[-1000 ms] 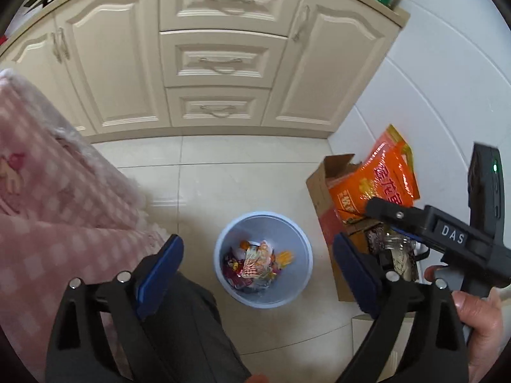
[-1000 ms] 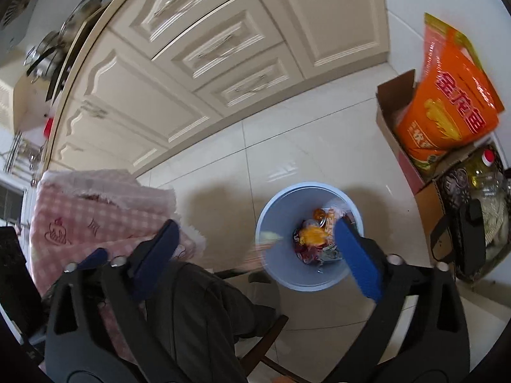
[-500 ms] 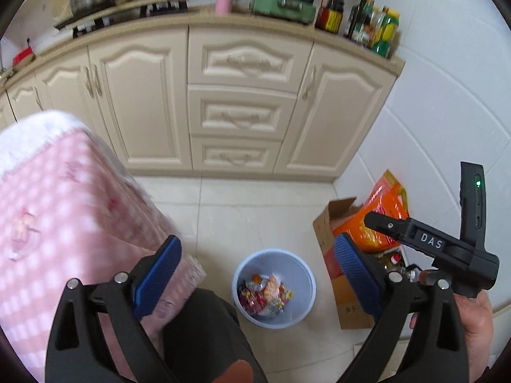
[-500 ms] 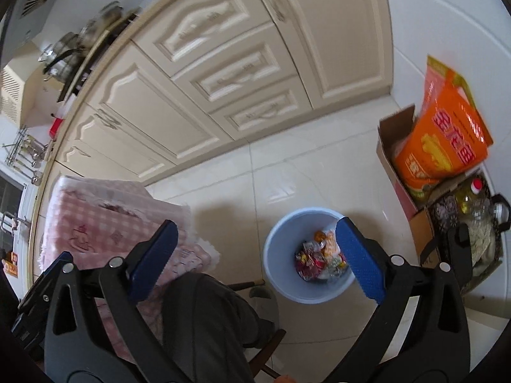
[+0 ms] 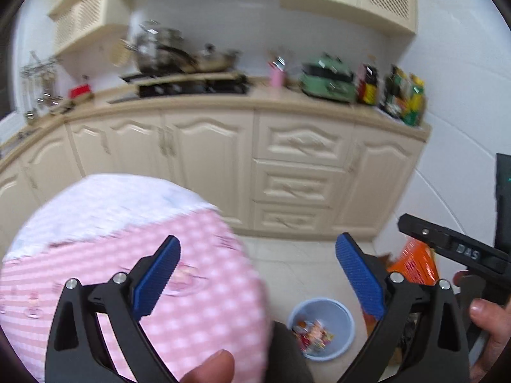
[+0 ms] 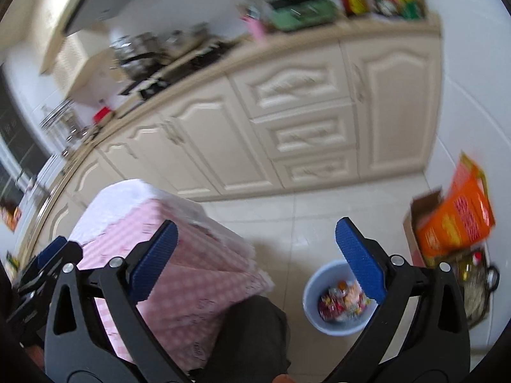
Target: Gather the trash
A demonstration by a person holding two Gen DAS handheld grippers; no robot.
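A pale blue trash bin (image 5: 322, 328) stands on the tiled floor with colourful wrappers (image 5: 314, 336) inside; it also shows in the right wrist view (image 6: 335, 300). My left gripper (image 5: 257, 274) is open and empty, high above the floor, over the edge of the pink checked tablecloth (image 5: 127, 271). My right gripper (image 6: 255, 260) is open and empty, also raised, with the bin below its right finger. The right gripper's body (image 5: 453, 249) shows at the right of the left wrist view.
Cream kitchen cabinets (image 5: 287, 175) with a stove and pots (image 5: 179, 60) on the counter fill the back. An orange bag (image 6: 456, 217) in a cardboard box stands by the white wall right of the bin. My dark trouser leg (image 6: 252, 335) is beside the tablecloth (image 6: 179, 265).
Both grippers have risen and tilted up from looking down at the bin. The bin has dropped low in both views; counter and upper cabinets have come into view. Both jaws stayed open.
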